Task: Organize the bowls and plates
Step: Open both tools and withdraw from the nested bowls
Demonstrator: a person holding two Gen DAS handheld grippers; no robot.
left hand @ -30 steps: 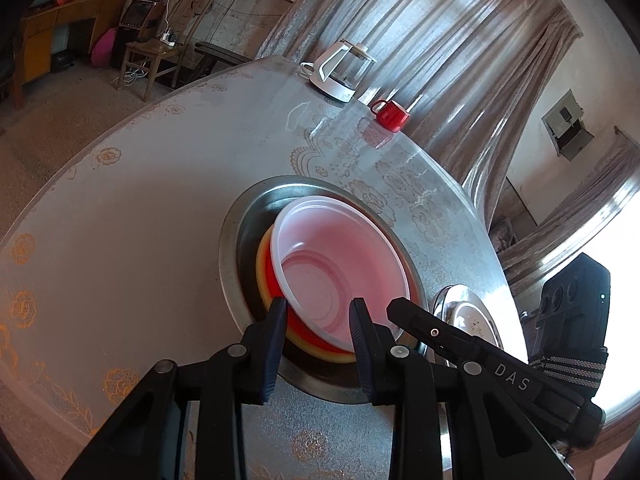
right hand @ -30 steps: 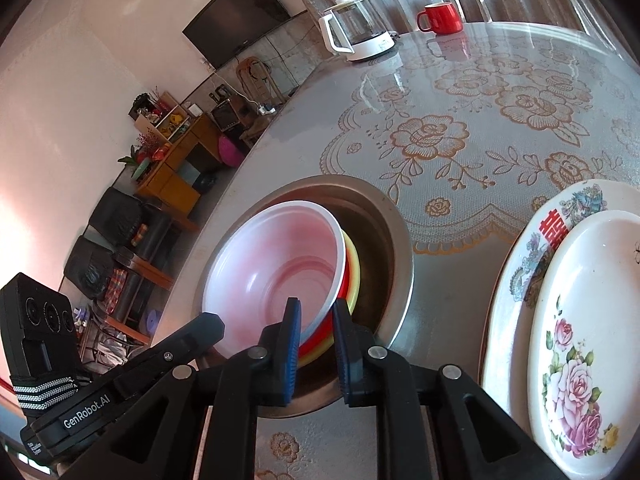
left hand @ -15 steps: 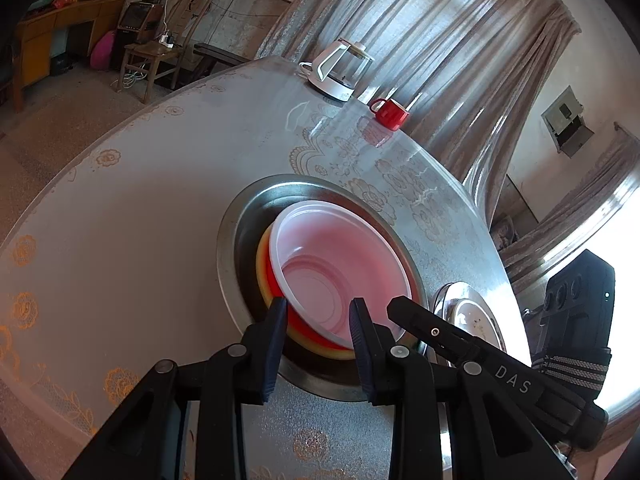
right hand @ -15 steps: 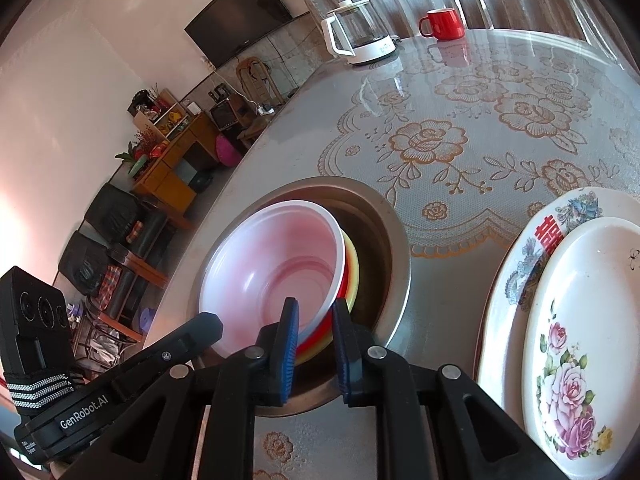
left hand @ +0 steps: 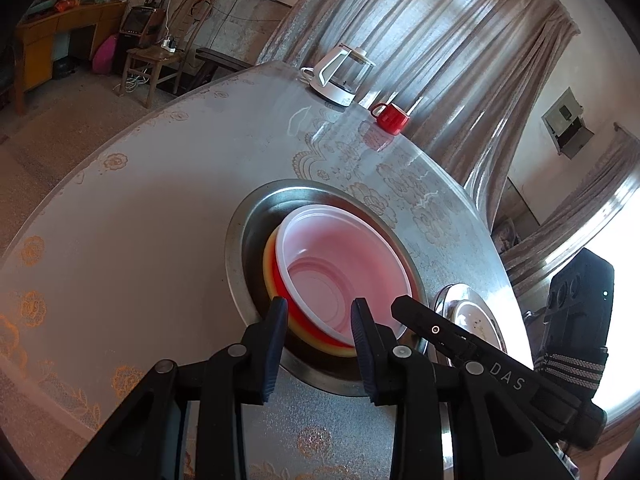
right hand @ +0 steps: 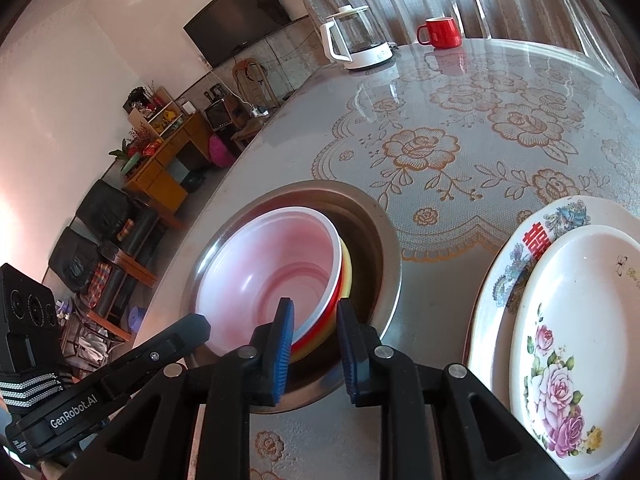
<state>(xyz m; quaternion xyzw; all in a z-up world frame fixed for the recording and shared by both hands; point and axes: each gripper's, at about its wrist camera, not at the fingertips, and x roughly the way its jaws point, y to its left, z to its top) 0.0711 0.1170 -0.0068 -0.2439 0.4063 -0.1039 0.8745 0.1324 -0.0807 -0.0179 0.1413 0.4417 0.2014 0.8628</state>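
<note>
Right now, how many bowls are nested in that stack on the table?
4 visible: a translucent white plastic bowl on top, a red bowl under it, a yellow bowl below that, and the large steel bowl holding them all. Others may be hidden between.

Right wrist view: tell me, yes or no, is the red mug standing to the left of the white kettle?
No, the red mug stands to the right of the white kettle, both at the table's far edge.
</note>
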